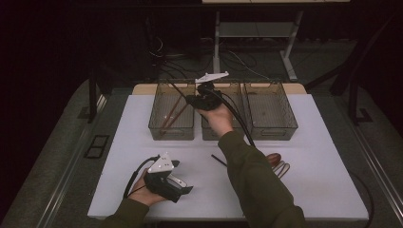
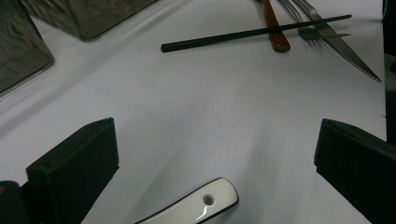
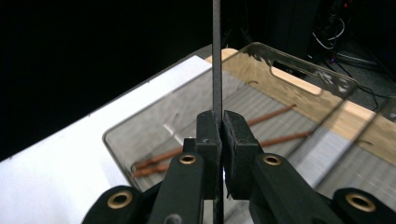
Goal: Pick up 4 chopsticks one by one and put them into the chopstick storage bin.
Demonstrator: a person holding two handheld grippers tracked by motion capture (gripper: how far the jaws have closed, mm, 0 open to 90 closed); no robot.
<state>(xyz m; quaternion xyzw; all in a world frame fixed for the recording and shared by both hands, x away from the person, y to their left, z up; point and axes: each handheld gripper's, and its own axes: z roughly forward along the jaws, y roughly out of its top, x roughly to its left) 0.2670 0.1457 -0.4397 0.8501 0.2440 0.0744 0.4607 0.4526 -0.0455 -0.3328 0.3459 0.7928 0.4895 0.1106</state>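
Note:
My right gripper (image 1: 199,99) hovers over the row of clear bins, between the left bin (image 1: 157,124) and the middle bin (image 1: 211,134). In the right gripper view its gripper (image 3: 220,117) is shut on a thin black chopstick (image 3: 217,56) that stands straight up from the pads. Below it, two brown chopsticks (image 3: 266,126) lie in the left bin (image 3: 116,140). My left gripper (image 1: 183,186) rests low near the table's front edge, open, its jaws far apart. A white handle with a hole (image 2: 196,207) lies on the table just below them. A second black chopstick (image 2: 254,33) lies on the table.
A third clear bin (image 1: 285,129) stands at the right of the row. A brown-handled utensil (image 2: 275,28), a fork (image 2: 310,32) and a serrated knife (image 2: 348,56) lie with the loose chopstick (image 1: 218,160) right of centre on the white table (image 1: 323,180).

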